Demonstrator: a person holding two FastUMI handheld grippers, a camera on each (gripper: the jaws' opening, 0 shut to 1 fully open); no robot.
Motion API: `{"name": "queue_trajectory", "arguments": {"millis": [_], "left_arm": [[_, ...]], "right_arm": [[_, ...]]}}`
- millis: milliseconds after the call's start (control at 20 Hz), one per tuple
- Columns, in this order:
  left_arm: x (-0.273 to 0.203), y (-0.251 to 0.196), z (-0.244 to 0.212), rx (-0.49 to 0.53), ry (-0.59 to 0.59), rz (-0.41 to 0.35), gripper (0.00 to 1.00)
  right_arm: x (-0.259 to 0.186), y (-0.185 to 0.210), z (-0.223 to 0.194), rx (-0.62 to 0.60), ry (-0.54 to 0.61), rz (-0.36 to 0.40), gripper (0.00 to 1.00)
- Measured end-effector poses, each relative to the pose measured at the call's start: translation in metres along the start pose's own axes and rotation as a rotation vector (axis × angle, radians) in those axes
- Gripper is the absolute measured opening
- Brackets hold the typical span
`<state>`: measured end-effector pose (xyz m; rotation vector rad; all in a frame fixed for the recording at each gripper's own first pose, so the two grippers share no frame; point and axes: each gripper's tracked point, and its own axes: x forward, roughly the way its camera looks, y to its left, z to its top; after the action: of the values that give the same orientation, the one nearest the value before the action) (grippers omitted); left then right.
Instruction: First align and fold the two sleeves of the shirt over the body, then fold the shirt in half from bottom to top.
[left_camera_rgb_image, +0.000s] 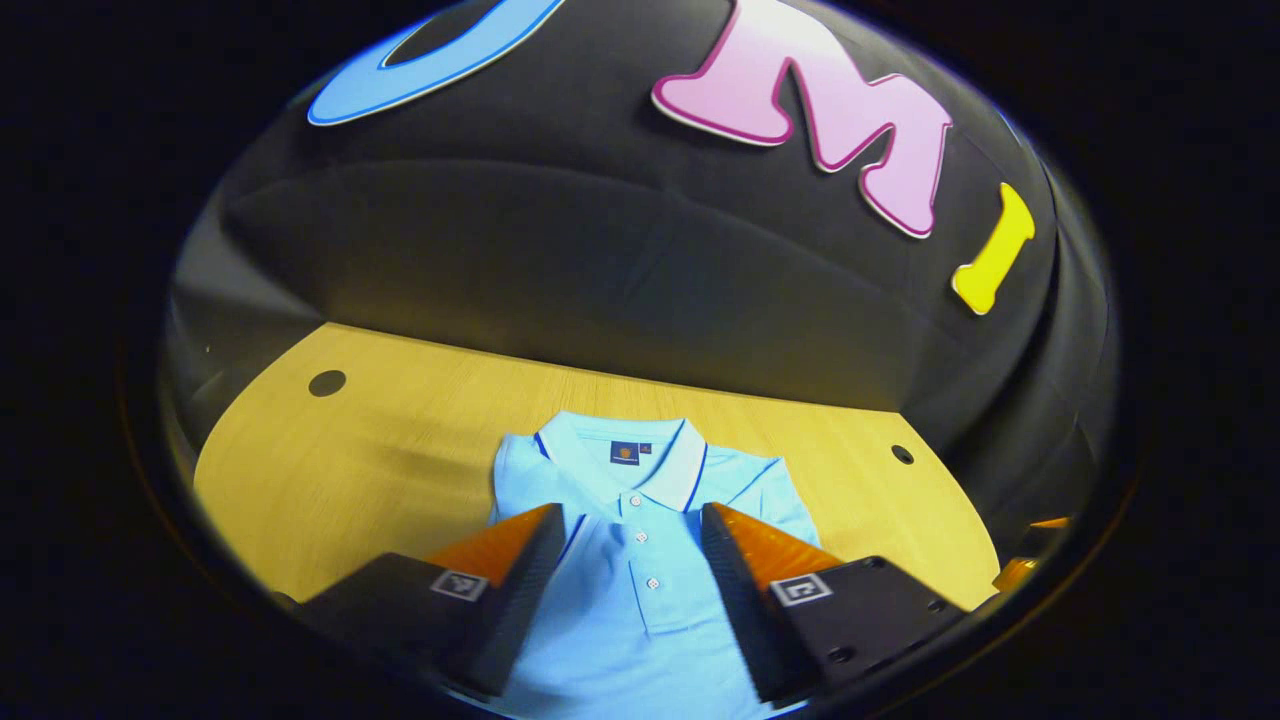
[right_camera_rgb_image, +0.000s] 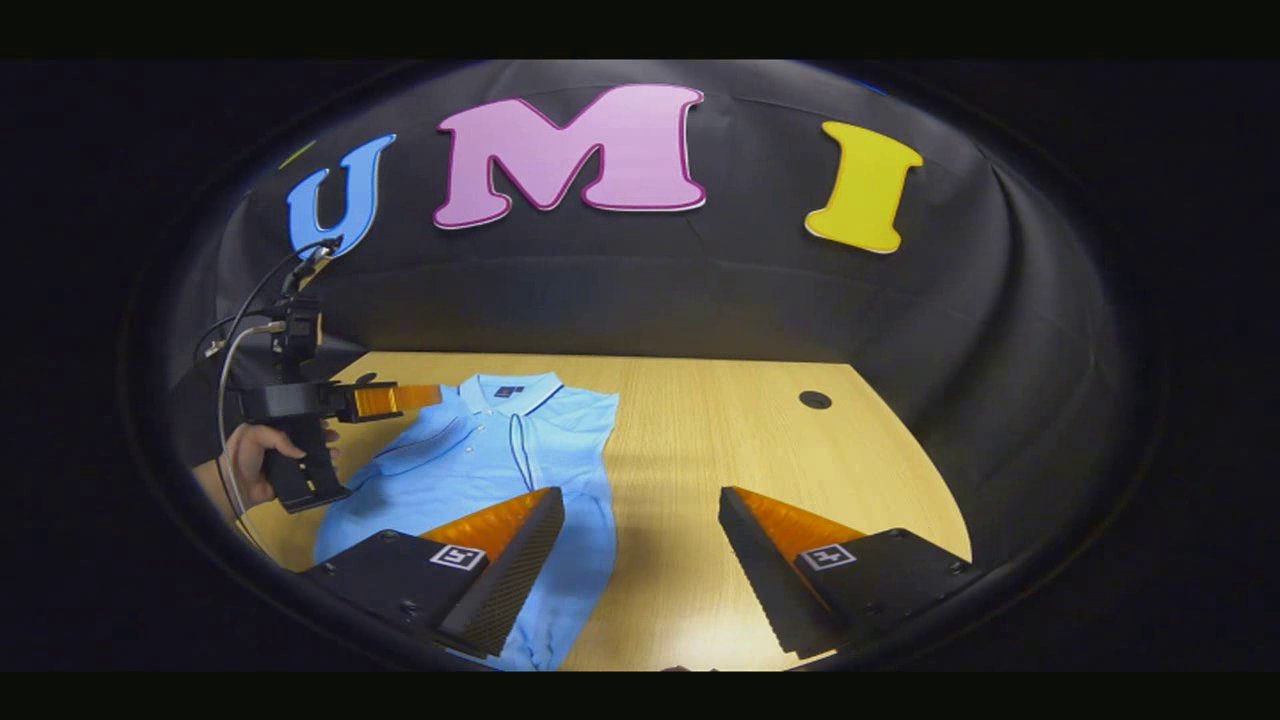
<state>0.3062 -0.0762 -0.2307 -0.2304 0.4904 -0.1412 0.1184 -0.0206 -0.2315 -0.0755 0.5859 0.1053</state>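
Note:
A light blue polo shirt (left_camera_rgb_image: 640, 600) lies flat on the wooden table (left_camera_rgb_image: 400, 450), collar at the far side and button placket facing up. In the left gripper view my left gripper (left_camera_rgb_image: 632, 512) hangs open just above the chest, one finger on each side of the placket, with nothing between them. The right gripper view shows the shirt (right_camera_rgb_image: 470, 460) to the left, with a dark-trimmed sleeve edge lying over the body. My right gripper (right_camera_rgb_image: 640, 495) stands open over the shirt's side edge and bare table. A hand (right_camera_rgb_image: 250, 460) holds the left gripper (right_camera_rgb_image: 395, 400) near the collar.
Round cable holes (left_camera_rgb_image: 327, 382) (left_camera_rgb_image: 902, 454) sit near the table's far corners, and one hole (right_camera_rgb_image: 815, 400) shows in the right gripper view. The black cloth wall rises right behind the table. Bare wood (right_camera_rgb_image: 780, 450) lies to the right of the shirt.

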Motion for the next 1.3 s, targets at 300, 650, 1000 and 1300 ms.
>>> {"name": "queue_trajectory", "arguments": {"millis": [300, 650, 1000, 1300], "left_arm": [[-0.095, 0.013, -0.014, 0.032, -0.053, 0.037, 0.98], [-0.234, 0.026, -0.099, 0.094, 0.047, 0.062, 0.97], [-0.298, 0.026, -0.203, 0.199, 0.201, 0.071, 0.98], [-0.300, 0.044, -0.255, 0.142, 0.295, 0.122, 0.98]], "right_arm": [[-0.030, 0.020, -0.028, 0.016, 0.011, 0.012, 0.98], [-0.089, 0.045, -0.114, 0.097, 0.162, 0.014, 0.98], [-0.132, 0.063, -0.200, 0.125, 0.282, 0.013, 1.00], [-0.123, 0.075, -0.232, 0.098, 0.307, 0.005, 0.99]]}}
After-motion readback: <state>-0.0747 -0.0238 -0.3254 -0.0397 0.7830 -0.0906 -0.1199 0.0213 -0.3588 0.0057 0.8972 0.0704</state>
